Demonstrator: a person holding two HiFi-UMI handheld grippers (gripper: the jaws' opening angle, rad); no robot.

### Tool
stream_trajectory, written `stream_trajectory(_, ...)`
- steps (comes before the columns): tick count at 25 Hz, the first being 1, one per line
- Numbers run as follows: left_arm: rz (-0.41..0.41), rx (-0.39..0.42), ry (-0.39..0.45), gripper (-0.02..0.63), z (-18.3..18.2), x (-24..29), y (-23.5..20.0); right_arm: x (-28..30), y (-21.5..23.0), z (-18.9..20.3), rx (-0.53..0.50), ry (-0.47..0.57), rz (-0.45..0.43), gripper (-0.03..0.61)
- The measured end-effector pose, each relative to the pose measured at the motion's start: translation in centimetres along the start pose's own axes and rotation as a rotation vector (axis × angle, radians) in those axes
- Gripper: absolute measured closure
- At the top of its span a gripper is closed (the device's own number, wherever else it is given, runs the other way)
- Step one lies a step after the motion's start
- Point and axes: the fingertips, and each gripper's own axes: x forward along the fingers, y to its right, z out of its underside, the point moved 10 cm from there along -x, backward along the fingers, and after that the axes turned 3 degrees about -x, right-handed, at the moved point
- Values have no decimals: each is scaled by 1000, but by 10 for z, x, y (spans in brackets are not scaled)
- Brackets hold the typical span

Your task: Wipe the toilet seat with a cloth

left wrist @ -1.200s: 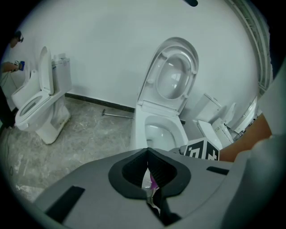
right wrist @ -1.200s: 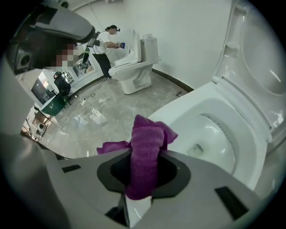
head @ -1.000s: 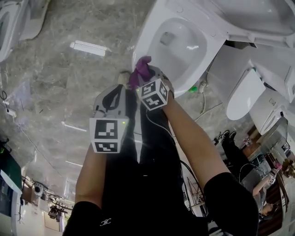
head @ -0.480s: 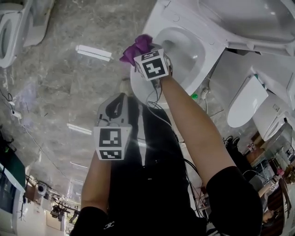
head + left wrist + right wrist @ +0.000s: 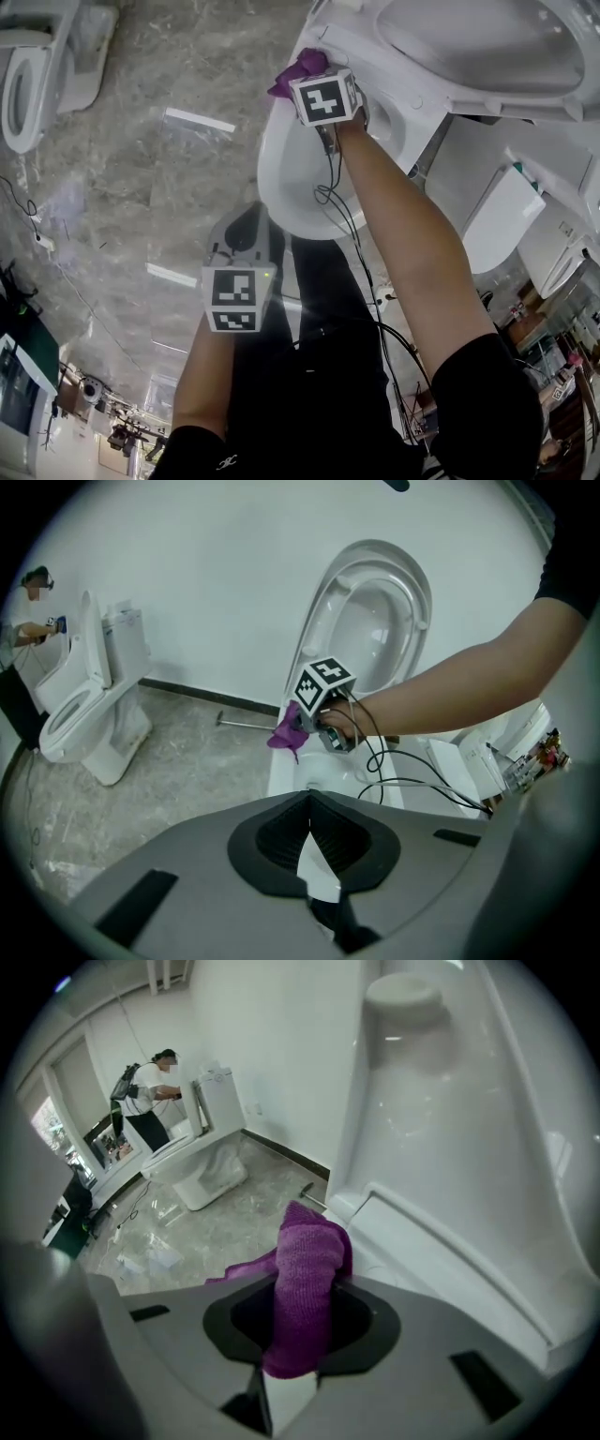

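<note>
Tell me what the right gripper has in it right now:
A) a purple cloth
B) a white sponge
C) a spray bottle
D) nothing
A: the right gripper view shows the purple cloth clamped in the right gripper, bunched up and sticking out past its tips.

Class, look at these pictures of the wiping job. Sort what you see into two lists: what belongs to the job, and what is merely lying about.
Belongs to the job: purple cloth, clamped in the right gripper; the open toilet.

Not part of it: second toilet at the left; person in the background; left gripper, shut and empty.
</note>
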Motion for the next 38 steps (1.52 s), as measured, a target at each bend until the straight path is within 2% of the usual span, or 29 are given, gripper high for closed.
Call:
stream_trajectory(4,-4,10,2,609,-11,6,12,-35,20,5,-58,84,23,483)
stream_trajectory(14,32,49,89,609,-63,12,63,-185,103,45,151,307,200,483)
stream_trajectory(20,93,72,103,609,-78,8,71,-262,118,25,194,427,318,483)
stream_trajectory(24,113,87,74,609,-76,-4,59,-301,121,4,236,501,397,483)
stream_trajectory(27,146,93,68,609,-80,-9,52,-333,133,-4,295,534,477,483)
stream_trajectory(31,178,125,94,609,-100,-12,41,-365,160,-12,423,570,531,483)
stream_trajectory(34,188,134,119,609,-114,-13,31,-374,181,-20,431,526,601,483)
stream_trajectory(38,191,144,117,609,-118,-11,17,-375,181,-31,427,479,657,483)
